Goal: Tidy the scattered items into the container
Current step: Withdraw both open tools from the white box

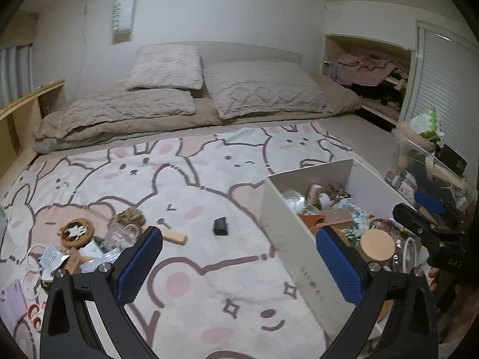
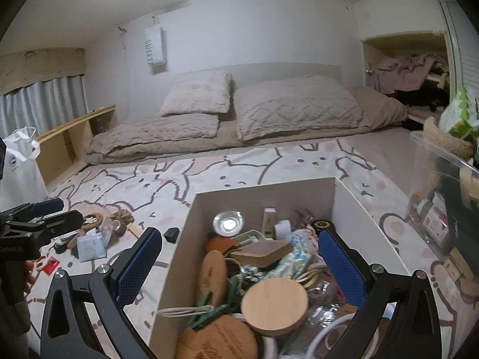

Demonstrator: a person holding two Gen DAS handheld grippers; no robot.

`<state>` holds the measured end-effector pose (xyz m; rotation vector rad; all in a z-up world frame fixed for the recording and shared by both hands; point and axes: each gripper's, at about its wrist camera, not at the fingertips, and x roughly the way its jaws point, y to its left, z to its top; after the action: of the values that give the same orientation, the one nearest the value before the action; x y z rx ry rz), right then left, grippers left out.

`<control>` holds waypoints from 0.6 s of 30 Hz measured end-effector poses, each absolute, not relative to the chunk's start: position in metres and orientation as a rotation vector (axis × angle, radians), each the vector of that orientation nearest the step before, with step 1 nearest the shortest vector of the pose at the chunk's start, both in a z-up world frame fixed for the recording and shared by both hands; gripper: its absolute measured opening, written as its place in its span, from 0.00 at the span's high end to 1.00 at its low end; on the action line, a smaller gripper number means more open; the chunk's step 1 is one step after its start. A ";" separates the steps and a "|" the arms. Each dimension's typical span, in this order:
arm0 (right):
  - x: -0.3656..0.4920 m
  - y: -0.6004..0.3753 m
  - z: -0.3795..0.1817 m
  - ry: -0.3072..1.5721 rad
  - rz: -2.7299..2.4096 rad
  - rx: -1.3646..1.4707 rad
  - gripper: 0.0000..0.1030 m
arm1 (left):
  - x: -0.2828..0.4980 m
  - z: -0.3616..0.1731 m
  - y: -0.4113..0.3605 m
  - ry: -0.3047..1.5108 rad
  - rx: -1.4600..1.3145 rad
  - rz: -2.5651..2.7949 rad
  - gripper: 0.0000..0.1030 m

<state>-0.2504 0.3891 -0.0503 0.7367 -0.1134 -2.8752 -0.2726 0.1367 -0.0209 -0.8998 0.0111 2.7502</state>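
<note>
From the left wrist, the left gripper (image 1: 239,257) is hovering spread wide and empty over the bunny-print blanket (image 1: 185,179), a small black block (image 1: 220,226) lying ahead, beside the white rectangular box (image 1: 287,230). From the right wrist, the right gripper (image 2: 239,257) is gaping empty above that box (image 2: 353,197), over a round wooden lid (image 2: 274,306).

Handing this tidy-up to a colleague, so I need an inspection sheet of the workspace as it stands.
Surface: bunny blanket over the bed.
Job's things: white box already holds many items; black block, brush and round coaster lie outside.
Clutter: packets by the coaster.
Claws: left claw open, empty; right claw open above the box.
Cables: white cord in the box.
Surroundings: pillows, clear bin.
</note>
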 end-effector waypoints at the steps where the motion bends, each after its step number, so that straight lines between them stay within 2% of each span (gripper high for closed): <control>1: -0.250 0.385 -0.050 -0.105 -2.870 0.733 0.00 | -0.272 -0.022 0.131 0.001 -0.904 2.758 0.00; 18: -0.248 0.320 -0.054 0.047 -2.752 0.714 0.00 | -0.257 -0.037 0.033 -0.104 -0.993 2.922 0.00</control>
<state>-0.2476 0.3201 -0.0542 0.7143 0.0471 -2.7516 -0.2575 0.0332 -0.0371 -0.9927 -0.1036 2.9216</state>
